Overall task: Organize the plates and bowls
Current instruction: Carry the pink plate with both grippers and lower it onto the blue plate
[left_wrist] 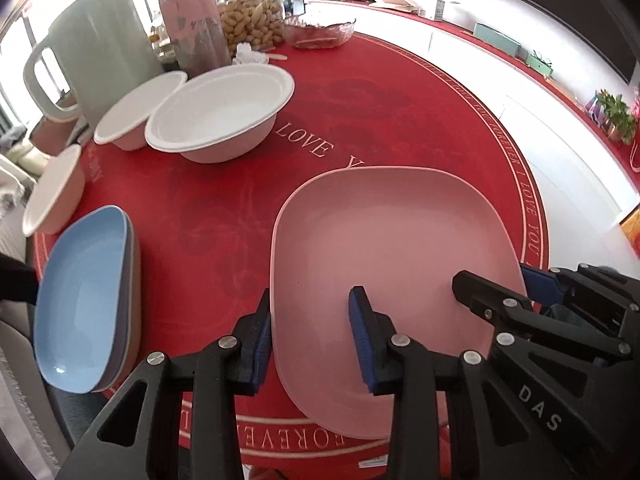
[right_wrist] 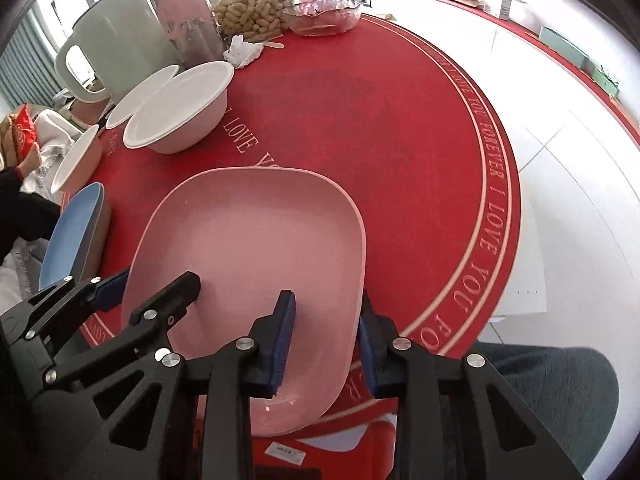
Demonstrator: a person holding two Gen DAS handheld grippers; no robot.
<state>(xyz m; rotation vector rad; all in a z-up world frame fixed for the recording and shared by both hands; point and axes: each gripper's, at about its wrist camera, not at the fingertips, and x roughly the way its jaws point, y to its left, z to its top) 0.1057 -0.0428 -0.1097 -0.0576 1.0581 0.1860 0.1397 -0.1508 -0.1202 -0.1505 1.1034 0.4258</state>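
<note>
A pink square plate [left_wrist: 384, 264] lies on the red round table [left_wrist: 224, 216]; it also shows in the right wrist view [right_wrist: 248, 248]. My left gripper [left_wrist: 312, 340] is open and straddles the plate's left rim. My right gripper [right_wrist: 326, 340] is open and straddles its right rim; it shows at the plate's right edge in the left wrist view [left_wrist: 492, 292]. A blue plate [left_wrist: 80, 300] tops a stack at the table's left edge. A large white bowl [left_wrist: 220, 112] and two smaller white bowls [left_wrist: 136, 116] [left_wrist: 52, 192] sit behind.
A pale green jug [left_wrist: 100, 48], a pink bottle [left_wrist: 192, 12], a jar of peanuts [left_wrist: 252, 20] and a glass dish [left_wrist: 320, 30] stand at the table's far side. White floor [right_wrist: 580, 200] lies to the right.
</note>
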